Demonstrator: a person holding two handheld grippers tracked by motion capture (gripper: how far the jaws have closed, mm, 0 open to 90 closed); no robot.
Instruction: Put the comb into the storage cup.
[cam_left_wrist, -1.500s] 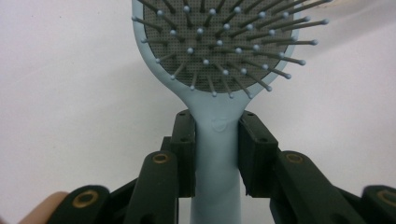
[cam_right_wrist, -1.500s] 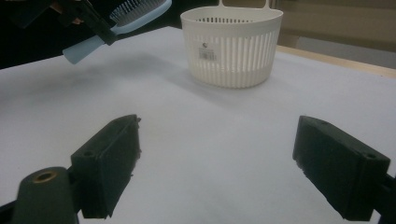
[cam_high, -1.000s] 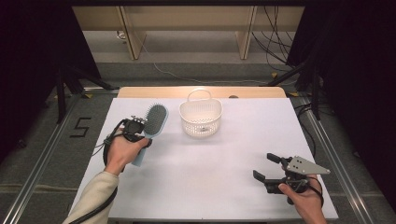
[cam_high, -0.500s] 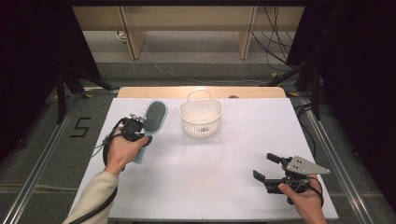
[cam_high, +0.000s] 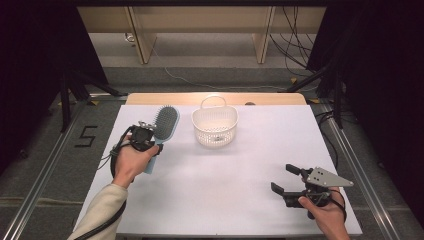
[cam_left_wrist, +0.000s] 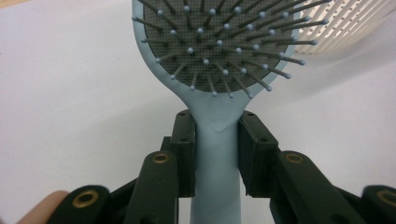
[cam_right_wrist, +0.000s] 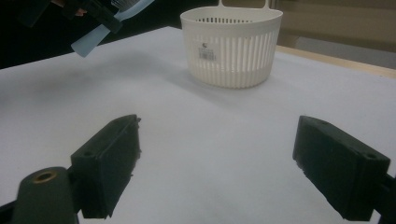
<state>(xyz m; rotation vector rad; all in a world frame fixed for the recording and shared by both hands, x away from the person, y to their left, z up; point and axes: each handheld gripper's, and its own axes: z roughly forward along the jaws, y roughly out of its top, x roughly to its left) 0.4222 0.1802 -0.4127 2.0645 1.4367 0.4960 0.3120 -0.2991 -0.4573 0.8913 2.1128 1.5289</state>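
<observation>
In the high view, one hairbrush (cam_high: 164, 125) is seen left of centre on the white worktop (cam_high: 225, 200), its blue handle clamped by the left gripper (cam_high: 146, 136), which is held by the hand coming up from the lower left of the frame. One white slotted basket (cam_high: 215, 126) with a loop handle is seen just to the right of the brush head, near it but apart from it. In the lower right of the frame the right gripper (cam_high: 287, 180) is held with its jaws spread and nothing between them. In the left gripper view, the handle of the hairbrush (cam_left_wrist: 217, 158) is pressed on both sides by the two black pads at the centre, the bristled head is seen in the upper middle, and the basket (cam_left_wrist: 345, 32) is glimpsed at the upper right. In the right gripper view, the basket (cam_right_wrist: 231, 46) is seen at the upper centre, standing upright, and the handle end of the hairbrush (cam_right_wrist: 95, 37) is seen at the upper left, raised off the worktop (cam_right_wrist: 210, 154); the right gripper (cam_right_wrist: 215, 163) is seen wide apart and empty. The grasp is judged to be done; the transfer of the brush into the basket, which seems intended, is judged to be left.
</observation>
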